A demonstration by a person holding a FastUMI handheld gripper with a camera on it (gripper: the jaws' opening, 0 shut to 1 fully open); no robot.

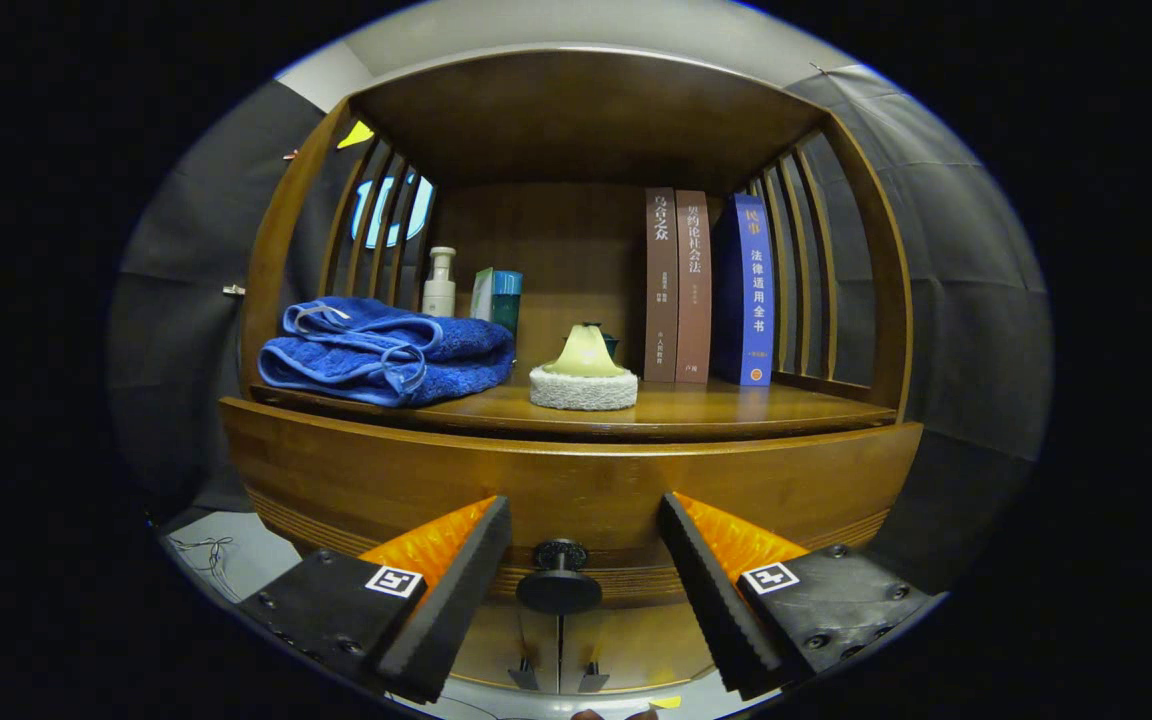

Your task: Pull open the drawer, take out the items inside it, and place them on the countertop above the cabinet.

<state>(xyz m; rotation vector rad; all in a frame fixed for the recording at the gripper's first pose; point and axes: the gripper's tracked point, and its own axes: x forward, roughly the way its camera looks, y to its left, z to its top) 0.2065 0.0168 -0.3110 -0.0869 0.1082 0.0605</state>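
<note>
Closed drawer [576,490] of warm brown wood, front curved, grooved lines low along it, directly below the bench [736,405]. One round dark knob [559,585] at the drawer's middle, between the fingers. Gripper [584,560] wide open, fingers apart on either side of the knob, touching nothing, holding nothing.

On the bench, left to right:

One blue towel [386,350], folded, thick, at the left end near the slatted side.

One white pump bottle [439,283] behind the towel, upright, against the back.

One small box [498,298], white and teal, just beside the bottle; print on it too small to read.

One pale yellow cone-shaped thing [584,355] on a round white fuzzy pad [584,388], near the middle of the bench, front of the books; something dark behind it, unclear.

Three books [706,288], upright, touching one another, right of middle: two brown spines, one blue spine. Chinese characters down each spine; blue one with a small round mark near its foot. Titles legible as writing, but small.

Wooden slats on both sides of the shelf, a wooden top above. Two square black-and-white markers, one on each finger mount.

Below the drawer, paler wood with a vertical seam and two small dark fittings at its foot.
</note>
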